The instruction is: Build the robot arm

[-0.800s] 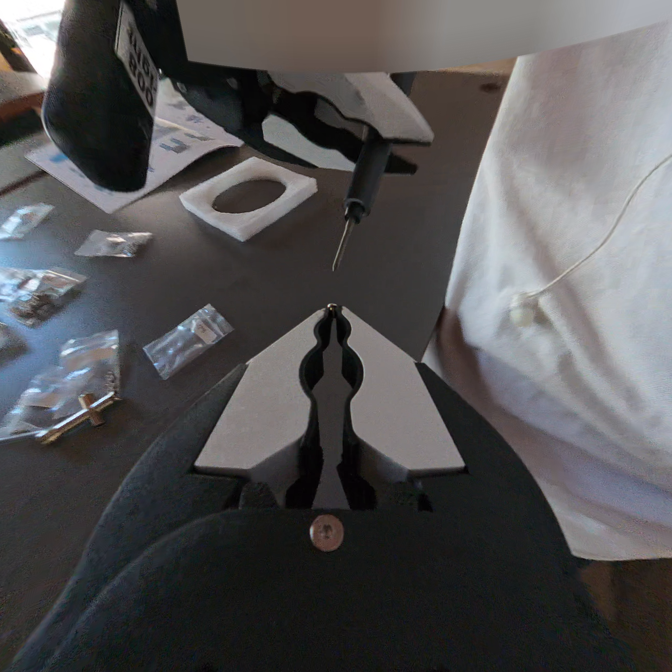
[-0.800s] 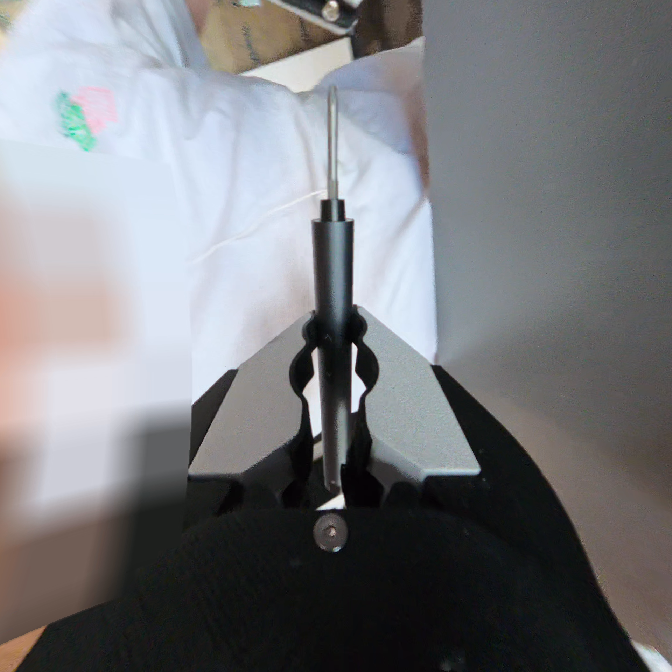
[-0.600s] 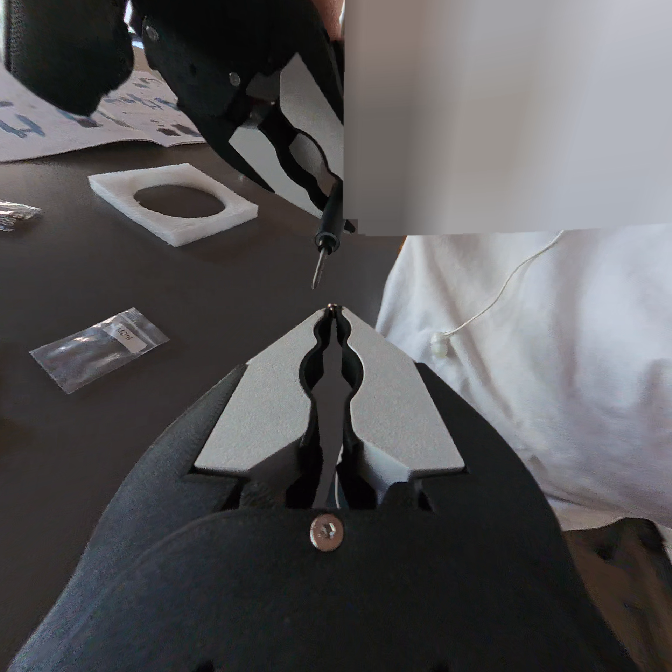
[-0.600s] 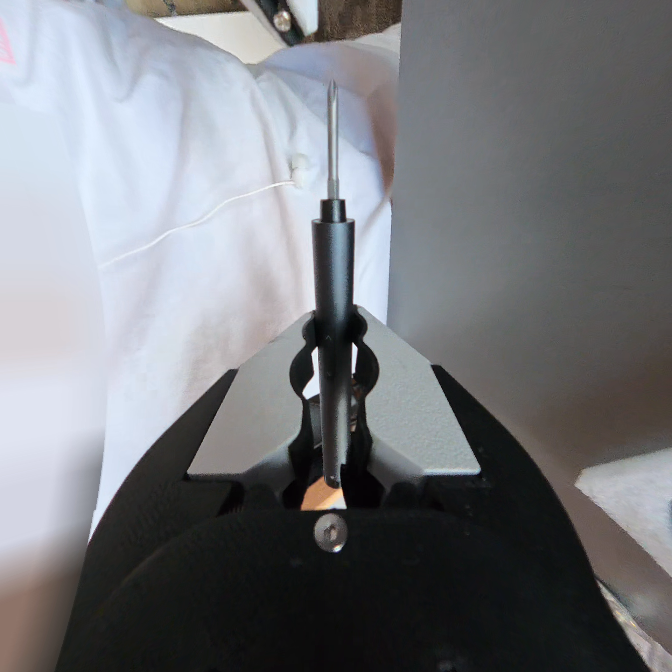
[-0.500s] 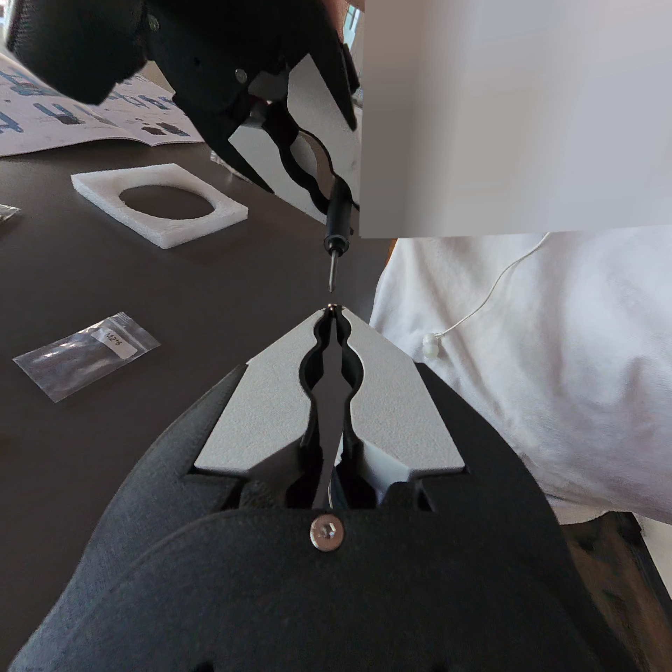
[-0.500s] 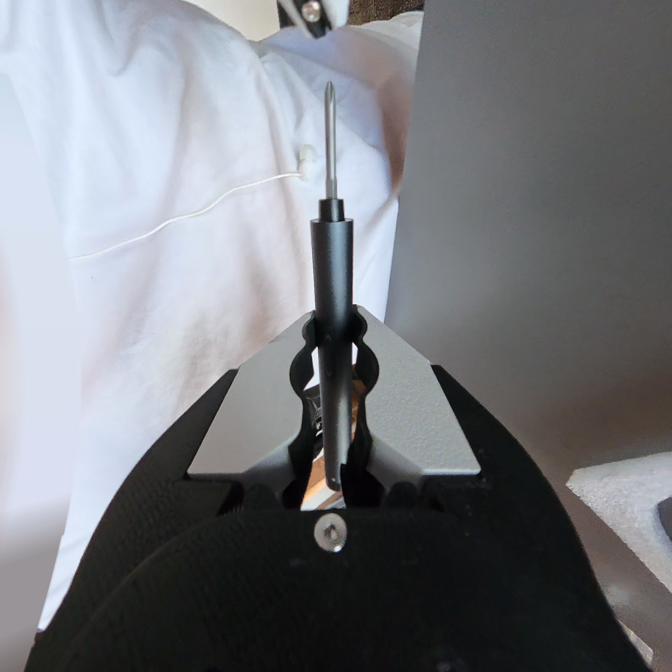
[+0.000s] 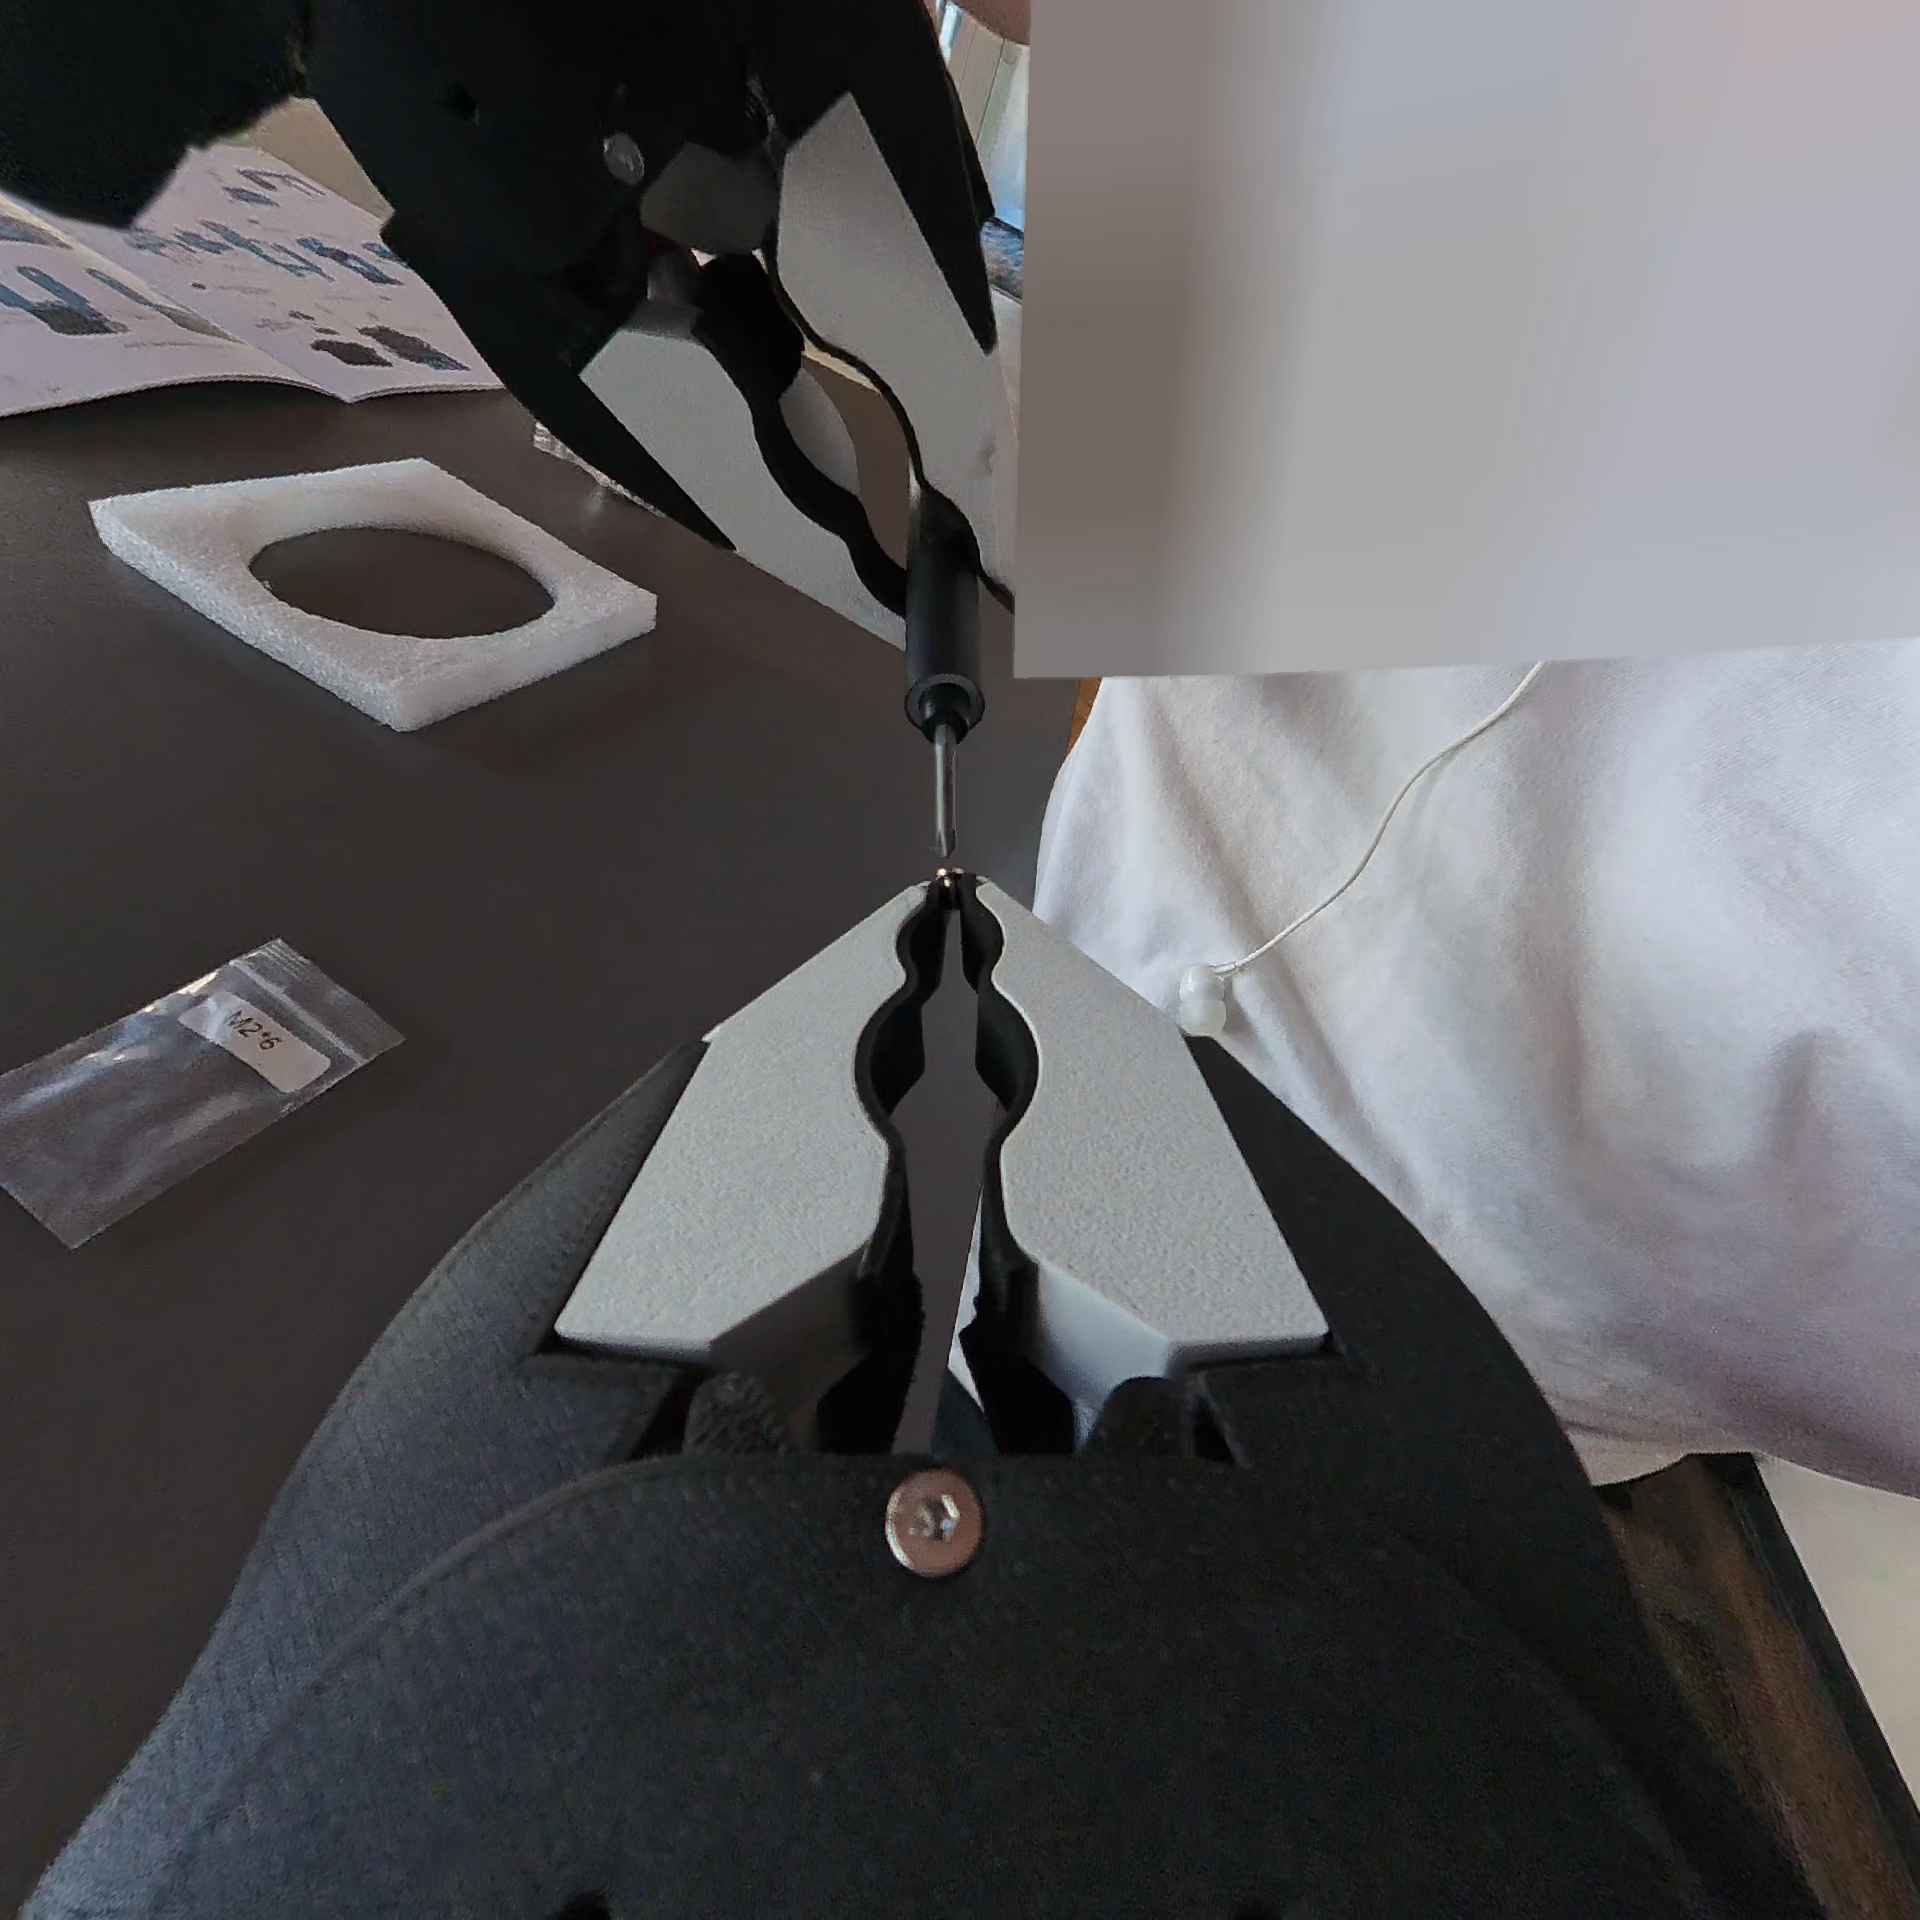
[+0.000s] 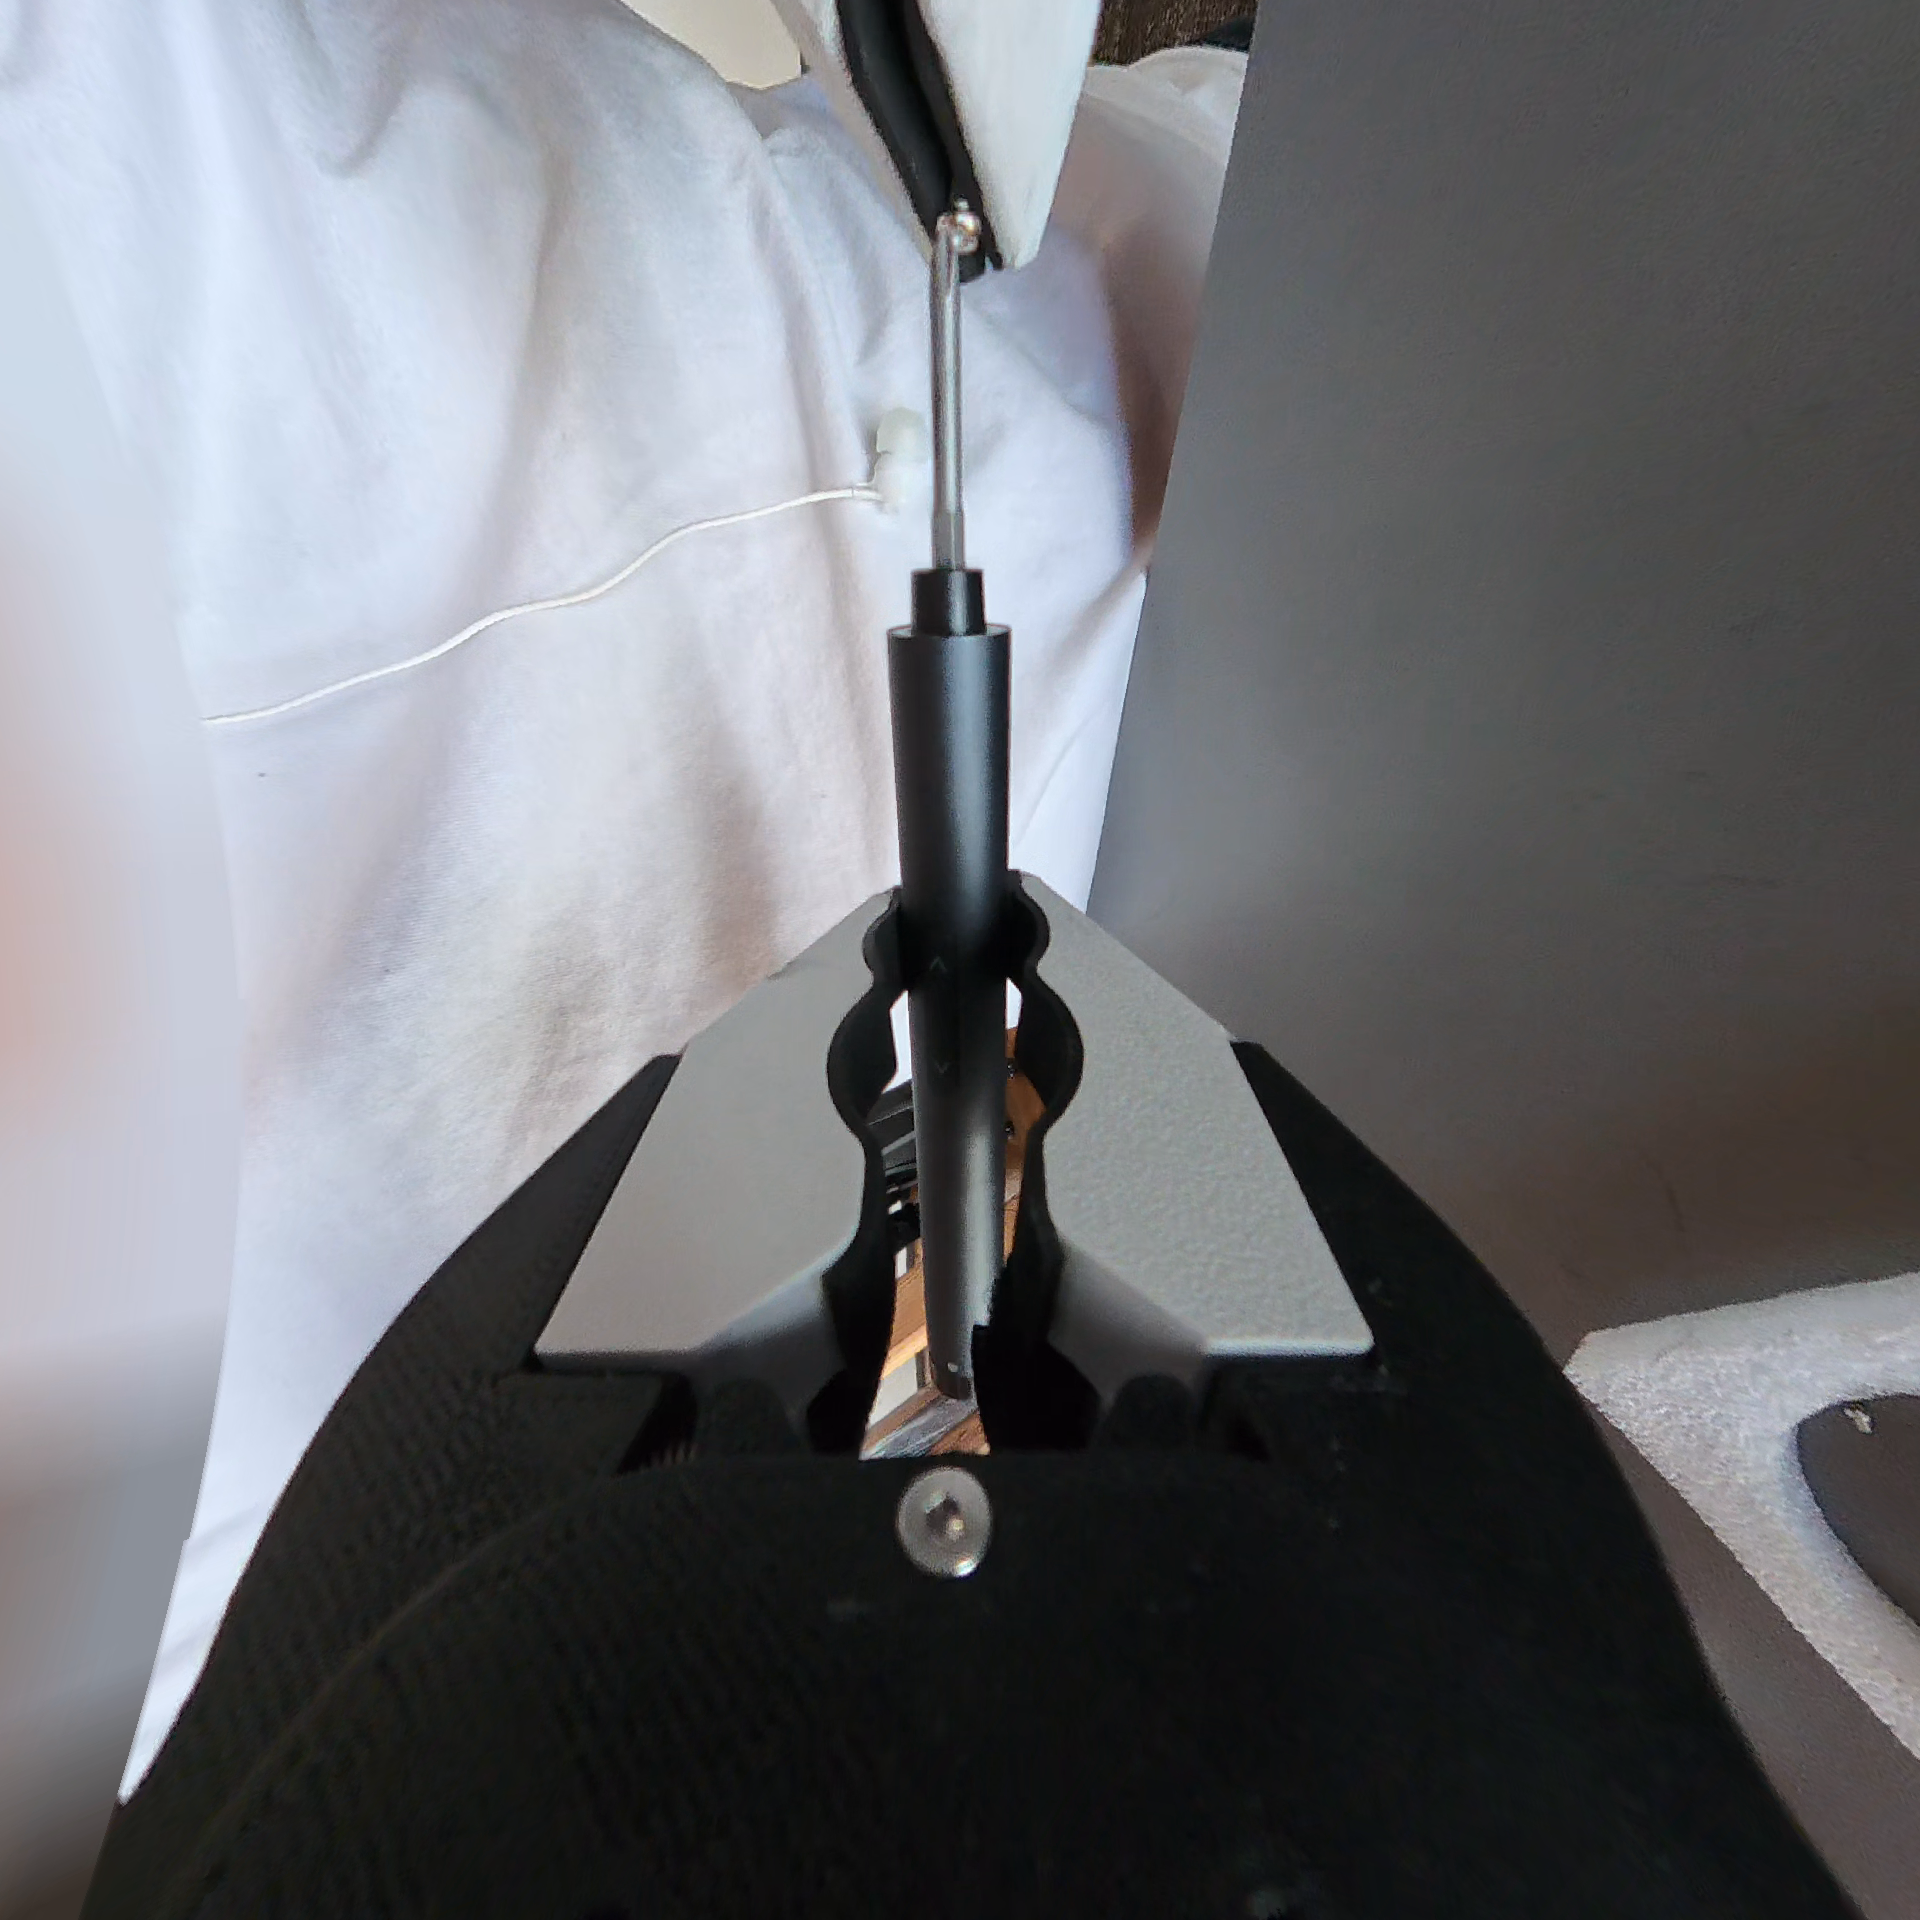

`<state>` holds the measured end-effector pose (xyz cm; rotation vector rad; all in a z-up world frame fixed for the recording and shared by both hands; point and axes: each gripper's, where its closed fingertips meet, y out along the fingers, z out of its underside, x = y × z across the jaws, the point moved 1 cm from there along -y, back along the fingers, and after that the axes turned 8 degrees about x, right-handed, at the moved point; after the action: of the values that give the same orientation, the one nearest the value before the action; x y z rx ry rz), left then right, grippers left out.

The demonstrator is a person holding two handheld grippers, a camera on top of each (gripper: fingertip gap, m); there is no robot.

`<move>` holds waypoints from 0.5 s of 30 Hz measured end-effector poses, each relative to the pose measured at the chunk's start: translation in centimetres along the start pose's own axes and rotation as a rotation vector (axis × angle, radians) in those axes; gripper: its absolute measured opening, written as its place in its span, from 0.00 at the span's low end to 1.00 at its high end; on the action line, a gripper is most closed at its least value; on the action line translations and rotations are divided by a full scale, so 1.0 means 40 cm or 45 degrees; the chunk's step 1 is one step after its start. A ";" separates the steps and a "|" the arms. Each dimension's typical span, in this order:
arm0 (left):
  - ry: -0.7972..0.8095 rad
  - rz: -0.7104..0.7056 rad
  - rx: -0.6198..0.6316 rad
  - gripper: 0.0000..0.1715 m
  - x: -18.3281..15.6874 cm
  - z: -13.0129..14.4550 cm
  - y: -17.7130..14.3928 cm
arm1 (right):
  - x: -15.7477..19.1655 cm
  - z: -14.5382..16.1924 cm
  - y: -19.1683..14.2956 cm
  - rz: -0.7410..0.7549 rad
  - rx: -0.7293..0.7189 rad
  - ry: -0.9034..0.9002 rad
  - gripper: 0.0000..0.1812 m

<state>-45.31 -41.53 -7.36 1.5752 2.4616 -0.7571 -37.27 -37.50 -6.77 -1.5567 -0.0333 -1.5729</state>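
My left gripper (image 7: 948, 885) is shut on a tiny metal screw (image 7: 948, 878) pinched at its very tips, head outward. My right gripper (image 8: 951, 909) is shut on a slim dark screwdriver (image 8: 951, 831) that points forward along the fingers. In the left wrist view the right gripper (image 7: 940, 561) comes down from above and the screwdriver's bit (image 7: 943, 790) ends right at the screw. In the right wrist view the bit's tip meets the screw (image 8: 961, 223) held in the left gripper's tips (image 8: 971, 234) at the top. Both hang above a dark table (image 7: 416, 852).
A white foam square with a round hole (image 7: 374, 587) lies on the table at the left; it shows at the right edge of the right wrist view (image 8: 1766, 1392). A small clear bag (image 7: 177, 1081) lies nearer. Printed sheets (image 7: 208, 301) lie farther back. A person in white cloth (image 7: 1507, 987) is close on the right. The gap from one gripper's tips to the other's is roughly 9 centimeters.
The screwdriver's tip has closed in on the screw in my left gripper and now reaches it. In the right wrist view the left gripper's tips have come down into view.
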 end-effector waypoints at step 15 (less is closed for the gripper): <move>-0.080 0.090 0.036 0.00 -0.006 -0.001 0.016 | -0.011 0.014 0.011 0.015 0.069 0.009 0.09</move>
<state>-44.63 -41.51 -7.46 1.6135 2.3482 -0.8200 -36.65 -37.18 -7.23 -1.5070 -0.0624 -1.5558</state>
